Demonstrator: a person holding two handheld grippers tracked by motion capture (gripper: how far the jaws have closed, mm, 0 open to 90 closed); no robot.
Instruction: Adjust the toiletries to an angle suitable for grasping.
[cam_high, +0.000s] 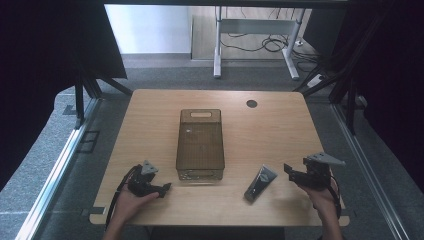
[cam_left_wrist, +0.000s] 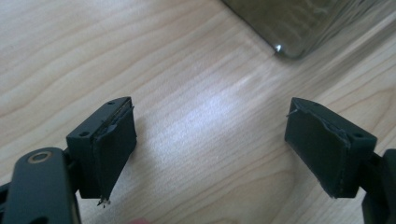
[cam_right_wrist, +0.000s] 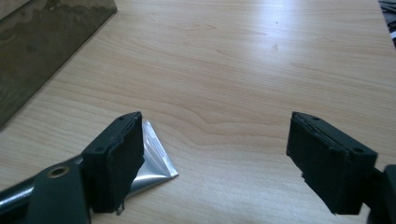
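Both claws are hovering wide open and empty over the pale wooden counter (cam_high: 280, 125). The right claw (cam_high: 290, 171) is sitting just right of the dark, silver-ended squeeze tube (cam_high: 260, 183), itself lying flat just right of the smoky transparent plastic bin (cam_high: 200, 145). Likely a pick-up coming: best squared across the tube's body. The left claw (cam_high: 165, 189) is waiting left of the bin's near corner. The bin is looking empty.
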